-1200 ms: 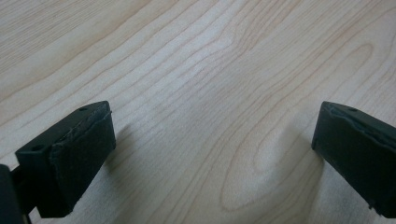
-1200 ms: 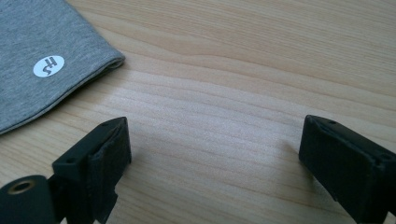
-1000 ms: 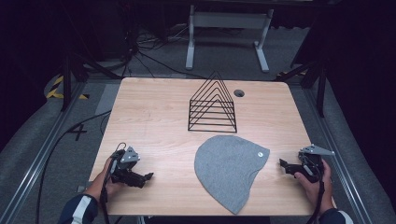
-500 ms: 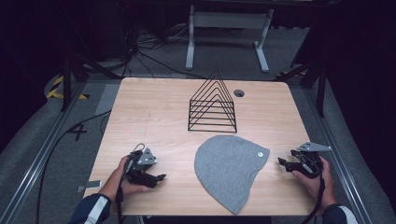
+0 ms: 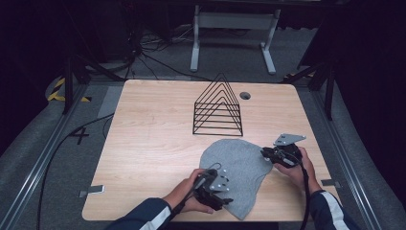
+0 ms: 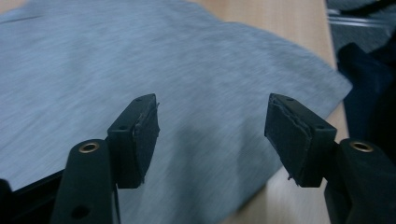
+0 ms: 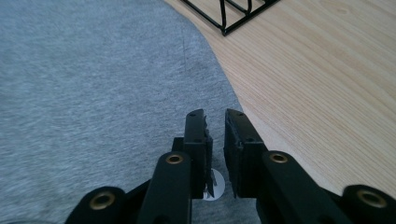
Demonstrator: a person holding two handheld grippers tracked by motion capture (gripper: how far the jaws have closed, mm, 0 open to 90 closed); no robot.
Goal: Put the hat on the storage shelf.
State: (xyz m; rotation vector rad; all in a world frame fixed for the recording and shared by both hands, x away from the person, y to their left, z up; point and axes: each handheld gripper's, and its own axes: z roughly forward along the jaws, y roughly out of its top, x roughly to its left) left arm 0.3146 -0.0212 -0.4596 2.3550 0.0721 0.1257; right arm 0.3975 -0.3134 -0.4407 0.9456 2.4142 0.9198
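A flat grey knitted cloth [image 5: 239, 165] lies on the wooden table [image 5: 143, 129], near its front edge. My left gripper [image 5: 225, 199] hangs over the cloth's near left edge, and in the left gripper view [image 6: 212, 135] its jaws stand wide open just above the grey fabric [image 6: 140, 56]. My right gripper [image 5: 265, 153] is at the cloth's right edge. In the right gripper view [image 7: 215, 126] its jaws are almost together with a thin slit between them, low over the cloth [image 7: 93, 93]. A small white tag [image 7: 215, 184] shows under them. Nothing is clearly pinched.
A black wire rack [image 5: 218, 110] of triangular dividers stands behind the cloth at mid-table, and its corner [image 7: 233, 11] shows in the right gripper view. A round cable hole [image 5: 245, 95] sits at the back. Bare wood lies to the left of the cloth.
My left gripper has travelled right from the bare table onto the cloth's near edge. My right gripper has moved left to the cloth's right edge.
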